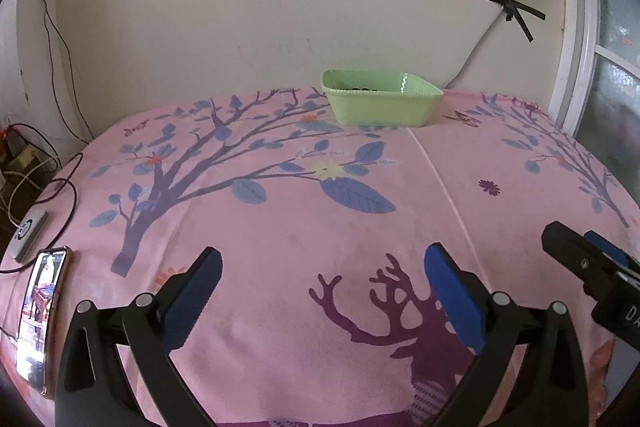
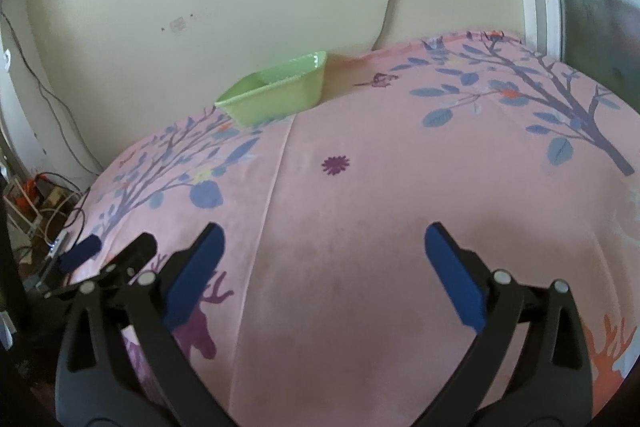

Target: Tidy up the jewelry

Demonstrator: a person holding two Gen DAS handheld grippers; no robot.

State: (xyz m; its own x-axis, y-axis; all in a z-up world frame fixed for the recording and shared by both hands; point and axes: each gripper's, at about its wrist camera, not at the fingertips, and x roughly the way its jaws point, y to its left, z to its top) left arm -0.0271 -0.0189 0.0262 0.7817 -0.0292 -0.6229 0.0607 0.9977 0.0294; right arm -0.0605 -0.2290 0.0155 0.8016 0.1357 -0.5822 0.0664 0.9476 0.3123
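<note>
Across the table, a pink cloth (image 1: 280,227) printed with trees and a deer covers the whole top; bare in front of both grippers. Green tub (image 1: 380,103) sits at the far edge against the wall, well apart from both.

Left gripper (image 1: 322,283): fingers spread wide, nothing between them. Right gripper (image 2: 324,267): same, wide and empty.

Left view only: dark beads (image 1: 362,89) just visible over the tub's near rim, jewelry inside but too small to identify. Phone (image 1: 40,315) with lit screen lies at the left edge of the table, a small grey device (image 1: 28,231) with a cable behind it. The right gripper's fingers show at the right edge, cut off.

Right view only: tub (image 2: 276,95) seen at an angle, inside mostly hidden by its wall, contents not readable. The left gripper's blue fingertip (image 2: 82,251) shows at lower left, partly cut off.
</note>
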